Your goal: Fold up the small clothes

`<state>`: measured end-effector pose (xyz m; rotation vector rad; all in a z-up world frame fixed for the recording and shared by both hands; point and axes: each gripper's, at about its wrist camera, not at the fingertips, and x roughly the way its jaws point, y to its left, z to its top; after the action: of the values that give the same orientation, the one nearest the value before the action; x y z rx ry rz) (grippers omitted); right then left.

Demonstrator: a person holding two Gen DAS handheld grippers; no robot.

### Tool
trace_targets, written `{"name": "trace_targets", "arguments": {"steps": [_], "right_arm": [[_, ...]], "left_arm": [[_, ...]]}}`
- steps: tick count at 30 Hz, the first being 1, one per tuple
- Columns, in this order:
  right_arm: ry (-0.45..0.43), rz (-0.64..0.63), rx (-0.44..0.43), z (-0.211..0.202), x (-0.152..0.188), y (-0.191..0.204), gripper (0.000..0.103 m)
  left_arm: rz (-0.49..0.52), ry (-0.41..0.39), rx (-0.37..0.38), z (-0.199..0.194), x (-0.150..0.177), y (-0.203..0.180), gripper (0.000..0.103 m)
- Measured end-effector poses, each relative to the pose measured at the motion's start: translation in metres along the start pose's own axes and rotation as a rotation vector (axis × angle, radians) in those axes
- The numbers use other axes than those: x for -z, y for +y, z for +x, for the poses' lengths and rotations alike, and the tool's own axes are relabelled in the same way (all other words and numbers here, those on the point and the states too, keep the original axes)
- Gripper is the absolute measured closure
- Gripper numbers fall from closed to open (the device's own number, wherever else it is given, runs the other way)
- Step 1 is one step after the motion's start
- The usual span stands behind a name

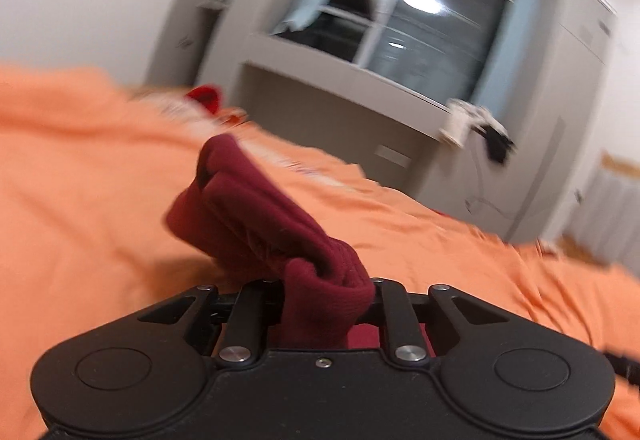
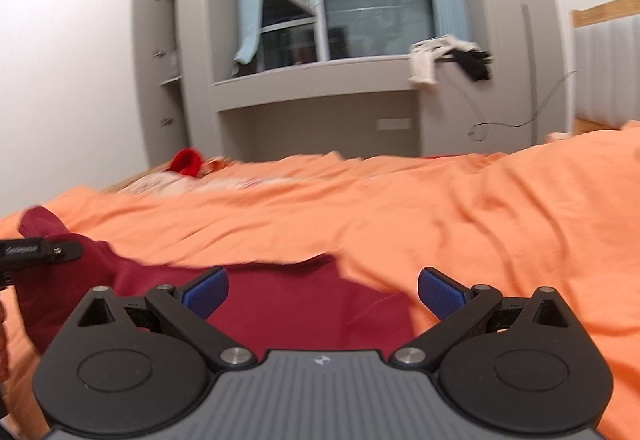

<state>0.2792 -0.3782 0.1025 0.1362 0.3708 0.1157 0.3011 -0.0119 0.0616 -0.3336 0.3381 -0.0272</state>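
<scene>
Left wrist view is showing the left gripper point(image 1: 320, 292) clamping a bunched edge of the dark red garment point(image 1: 248, 207) and holding it off the orange bedsheet point(image 1: 80, 179), so the fold looks barely begun, with the cloth neither flattened nor doubled over. Right wrist view is showing the right gripper point(image 2: 322, 294) standing wide and empty above the soft, crumpled knit lying on the sheet, leaving most of the folding undone.
</scene>
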Motion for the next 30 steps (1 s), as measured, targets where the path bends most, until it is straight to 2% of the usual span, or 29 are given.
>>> {"name": "trace_targets", "arguments": {"steps": [4, 8, 12, 16, 20, 23, 25, 27, 30], "right_arm": [[0.009, 0.097, 0.06, 0.007, -0.008, -0.036, 0.0], [0.026, 0.243, 0.031, 0.011, -0.009, -0.071, 0.0], [0.068, 0.342, 0.016, 0.019, -0.003, -0.095, 0.0], [0.105, 0.409, -0.008, 0.027, 0.006, -0.108, 0.0], [0.127, 0.481, -0.052, 0.034, 0.013, -0.116, 0.0], [0.143, 0.528, -0.103, 0.041, 0.02, -0.115, 0.0], [0.168, 0.541, -0.137, 0.047, 0.024, -0.113, 0.0], [0.2, 0.554, -0.163, 0.054, 0.026, -0.109, 0.0], [0.254, 0.607, -0.198, 0.066, 0.033, -0.104, 0.0]], "left_arm": [[0.168, -0.015, 0.061, 0.002, 0.001, -0.058, 0.086], [0.312, -0.006, 0.136, -0.001, 0.016, -0.116, 0.087], [0.475, 0.043, 0.204, -0.005, 0.051, -0.162, 0.087], [0.605, 0.091, 0.225, -0.006, 0.093, -0.182, 0.087], [0.665, 0.113, 0.228, -0.008, 0.115, -0.181, 0.083], [0.687, 0.124, 0.25, -0.01, 0.118, -0.177, 0.071], [0.696, 0.132, 0.308, -0.015, 0.114, -0.174, 0.047], [0.718, 0.131, 0.352, -0.024, 0.115, -0.173, 0.032], [0.767, 0.107, 0.387, -0.034, 0.116, -0.169, 0.024]]}}
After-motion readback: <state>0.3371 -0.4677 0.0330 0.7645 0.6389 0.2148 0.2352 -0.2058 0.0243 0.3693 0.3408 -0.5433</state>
